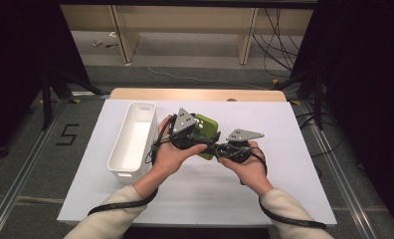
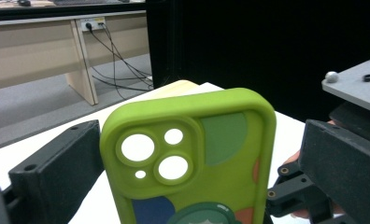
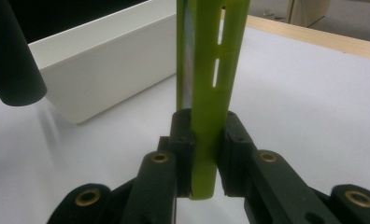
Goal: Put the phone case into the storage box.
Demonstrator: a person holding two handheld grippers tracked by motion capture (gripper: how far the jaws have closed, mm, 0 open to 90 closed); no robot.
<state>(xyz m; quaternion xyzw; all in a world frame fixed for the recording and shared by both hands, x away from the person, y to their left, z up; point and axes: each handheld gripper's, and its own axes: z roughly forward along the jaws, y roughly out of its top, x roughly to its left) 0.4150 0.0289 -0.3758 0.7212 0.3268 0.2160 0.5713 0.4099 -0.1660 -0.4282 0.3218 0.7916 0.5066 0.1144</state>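
Right gripper view shows your right gripper (image 3: 206, 154) clamping the green phone case (image 3: 206, 70) edge-on; left gripper view shows its camera cutouts between your left gripper's (image 2: 188, 172) released jaws.

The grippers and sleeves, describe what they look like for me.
Both the left gripper and the right gripper are black, each topped by a grey three-cornered plate with small studs. The right gripper's linkage has brass-coloured pivot rings. A black cable trails from each. The person's sleeves are cream-coloured.

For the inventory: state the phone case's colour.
Lime green phone case with darker patches; clearest in the left gripper view.
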